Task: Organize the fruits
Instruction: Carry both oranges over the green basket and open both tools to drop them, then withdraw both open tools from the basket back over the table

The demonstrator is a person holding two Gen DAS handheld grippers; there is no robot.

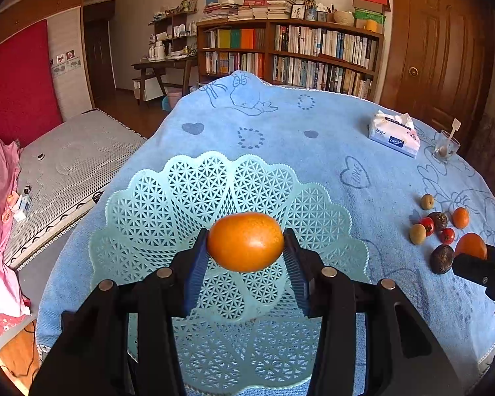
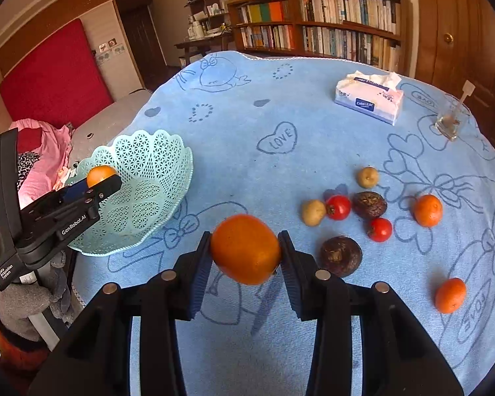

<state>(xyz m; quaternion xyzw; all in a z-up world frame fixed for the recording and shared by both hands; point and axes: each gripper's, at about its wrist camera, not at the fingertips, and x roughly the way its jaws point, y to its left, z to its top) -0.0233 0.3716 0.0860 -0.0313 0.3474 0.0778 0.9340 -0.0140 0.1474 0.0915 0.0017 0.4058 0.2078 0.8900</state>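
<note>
The left gripper [image 1: 246,247] clamps an orange [image 1: 246,241] between its two blue pads, at the fingertips, held above the hollow of the pale green lattice basket [image 1: 155,198]. The right gripper [image 2: 246,254] grips a second orange [image 2: 246,249] the same way, pinched side to side, lifted over the blue cloth [image 2: 280,125] to the right of the basket. Farther right of the basket, the loose fruits [image 2: 369,204] lie clustered on the cloth.
</note>
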